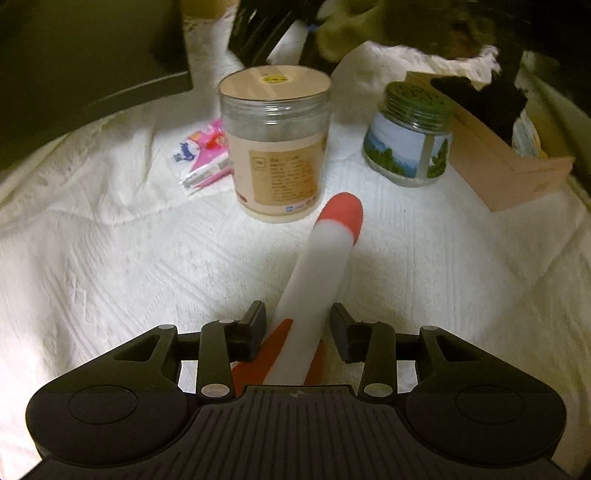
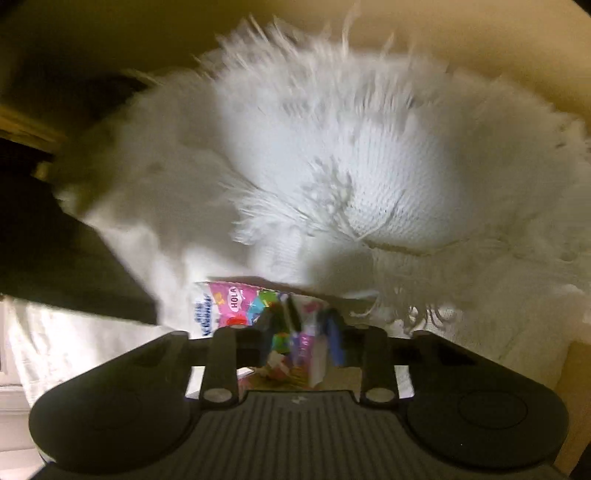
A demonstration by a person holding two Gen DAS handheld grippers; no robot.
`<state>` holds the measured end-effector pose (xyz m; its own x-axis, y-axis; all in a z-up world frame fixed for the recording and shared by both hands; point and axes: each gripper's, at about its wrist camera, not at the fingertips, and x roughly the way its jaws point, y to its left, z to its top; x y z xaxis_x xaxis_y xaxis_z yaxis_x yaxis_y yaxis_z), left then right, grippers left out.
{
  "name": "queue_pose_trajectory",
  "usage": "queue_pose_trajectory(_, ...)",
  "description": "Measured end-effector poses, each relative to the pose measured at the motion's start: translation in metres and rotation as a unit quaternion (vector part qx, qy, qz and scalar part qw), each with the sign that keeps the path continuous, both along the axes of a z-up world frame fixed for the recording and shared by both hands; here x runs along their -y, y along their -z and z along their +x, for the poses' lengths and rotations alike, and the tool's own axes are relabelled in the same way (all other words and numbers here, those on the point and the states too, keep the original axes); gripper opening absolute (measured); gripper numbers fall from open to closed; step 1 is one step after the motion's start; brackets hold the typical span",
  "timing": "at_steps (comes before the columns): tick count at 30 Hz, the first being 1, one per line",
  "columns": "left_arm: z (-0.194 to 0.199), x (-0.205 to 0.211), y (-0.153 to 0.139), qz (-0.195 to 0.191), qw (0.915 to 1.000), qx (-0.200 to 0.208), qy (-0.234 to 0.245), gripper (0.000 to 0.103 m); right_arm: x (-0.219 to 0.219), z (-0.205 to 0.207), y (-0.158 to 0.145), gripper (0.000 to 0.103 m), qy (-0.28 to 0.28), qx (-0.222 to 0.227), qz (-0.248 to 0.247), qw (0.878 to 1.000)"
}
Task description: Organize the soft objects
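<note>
In the left wrist view my left gripper (image 1: pixel 297 328) straddles a soft white rocket toy (image 1: pixel 317 280) with a red nose and red fins. It lies on the white bedspread (image 1: pixel 110 266), and a small gap shows between each finger and its body. In the right wrist view my right gripper (image 2: pixel 301 332) is shut on a colourful tissue packet (image 2: pixel 236 306) marked HOLA, held above a white fringed knit blanket (image 2: pixel 369 155). A similar pink tissue packet (image 1: pixel 203 155) lies on the bedspread in the left wrist view.
A clear jar with a tan lid (image 1: pixel 275 144) stands just beyond the rocket's nose. A green-lidded jar (image 1: pixel 410 140) stands to its right beside a cardboard box (image 1: pixel 498 158). Dark and olive plush things (image 1: pixel 351 29) lie at the back. A dark panel (image 2: pixel 55 251) is at left.
</note>
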<state>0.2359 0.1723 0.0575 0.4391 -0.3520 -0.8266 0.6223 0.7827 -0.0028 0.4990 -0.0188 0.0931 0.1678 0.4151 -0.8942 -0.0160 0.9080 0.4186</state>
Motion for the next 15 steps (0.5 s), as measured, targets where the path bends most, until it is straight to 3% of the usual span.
queue_pose_trajectory(7,-0.004,-0.004,0.002,-0.017,0.9998,0.009,-0.010,0.044,0.021,-0.028,-0.052,0.015,0.006,0.059,0.045,0.997)
queue_pose_trajectory(14,-0.009,-0.009,0.005,-0.033,0.9990,0.026,-0.012,0.041,-0.006,-0.065,-0.096,0.015,-0.001,0.083,0.080,0.993)
queue_pose_trajectory(15,-0.010,-0.010,0.006,-0.035,0.9989,0.028,-0.013,0.040,-0.011,-0.070,-0.100,0.005,-0.006,0.084,0.086,0.993)
